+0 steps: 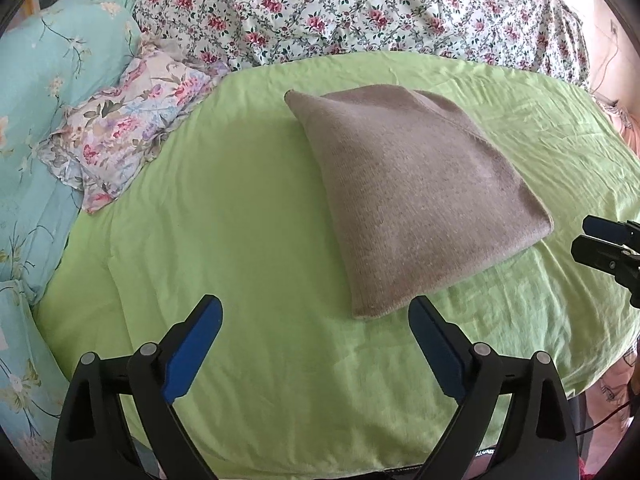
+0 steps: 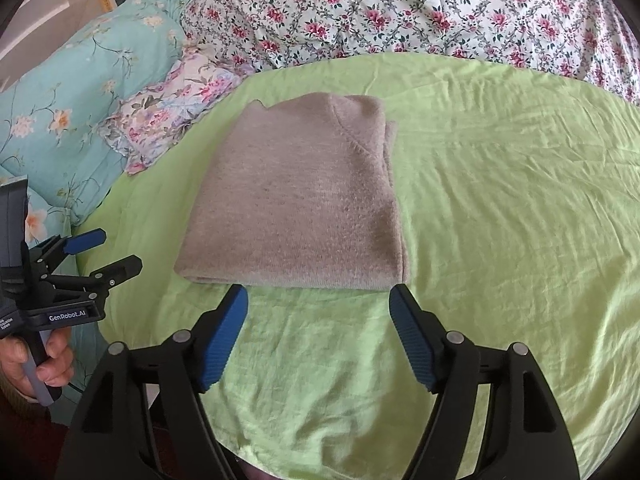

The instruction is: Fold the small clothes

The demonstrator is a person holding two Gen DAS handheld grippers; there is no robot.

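Observation:
A taupe knitted garment [image 1: 412, 196] lies folded into a neat rectangle on the green sheet [image 1: 248, 216]; it also shows in the right wrist view [image 2: 296, 200]. My left gripper [image 1: 316, 312] is open and empty, held just short of the garment's near corner. My right gripper [image 2: 318, 300] is open and empty, its fingertips right at the garment's near edge. The left gripper shows in the right wrist view [image 2: 108, 250] at the left, open, held by a hand. The right gripper's fingers [image 1: 604, 240] show at the right edge of the left wrist view.
A white quilt with red flowers [image 2: 420, 12] is bunched along the far side of the bed. A teal flowered quilt [image 1: 44, 92] and a small pastel floral pillow [image 1: 132, 124] lie to the left. The sheet's near edge [image 1: 320, 460] hangs over the bedside.

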